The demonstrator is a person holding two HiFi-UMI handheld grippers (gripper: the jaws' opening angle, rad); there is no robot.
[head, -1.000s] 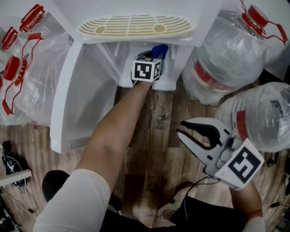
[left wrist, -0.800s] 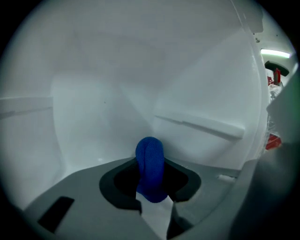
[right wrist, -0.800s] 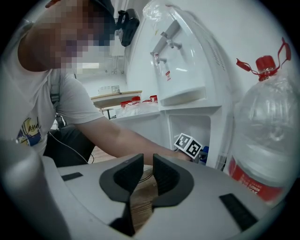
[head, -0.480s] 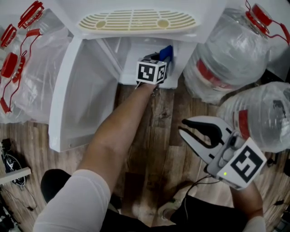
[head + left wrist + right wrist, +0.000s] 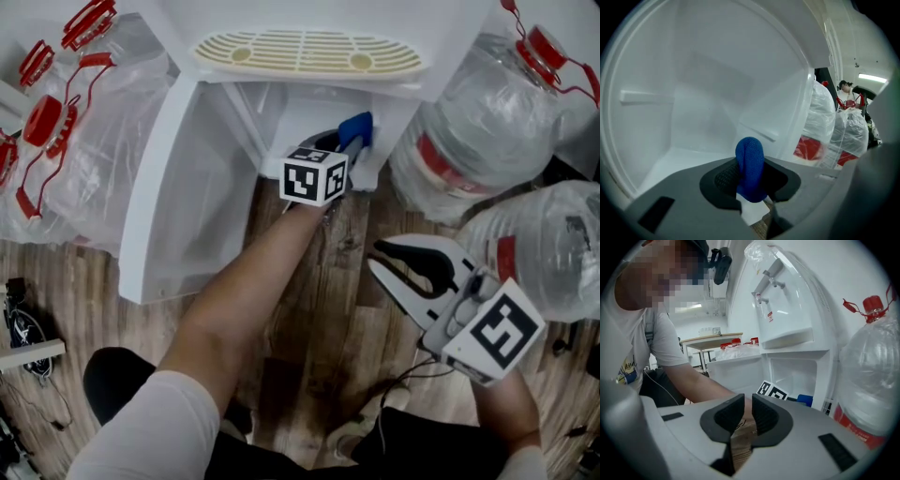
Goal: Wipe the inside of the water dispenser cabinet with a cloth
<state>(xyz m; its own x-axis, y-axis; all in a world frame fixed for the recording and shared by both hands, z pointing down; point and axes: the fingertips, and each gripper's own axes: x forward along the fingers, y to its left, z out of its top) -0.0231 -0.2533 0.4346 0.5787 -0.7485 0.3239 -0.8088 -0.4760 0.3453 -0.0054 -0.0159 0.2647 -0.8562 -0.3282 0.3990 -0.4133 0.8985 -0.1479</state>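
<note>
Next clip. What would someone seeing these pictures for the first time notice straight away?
The bright blue cloth stands out most, pinched in the left tool at the mouth of the white water dispenser cabinet, whose door hangs open. Big clear water bottles with red caps crowd the floor on both sides. The right tool is held empty over the wooden floor, its jaws narrowly apart.

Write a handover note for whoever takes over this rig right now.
Left gripper: shut on the folded blue cloth, at the mouth of the white water dispenser cabinet; its white door is open.
Right gripper: jaws a narrow gap apart, empty, over the wooden floor.
Done: cloth gripped and at the cabinet; how much is wiped cannot be told.
Left: wipe the cabinet's inside walls and bottom.
</note>
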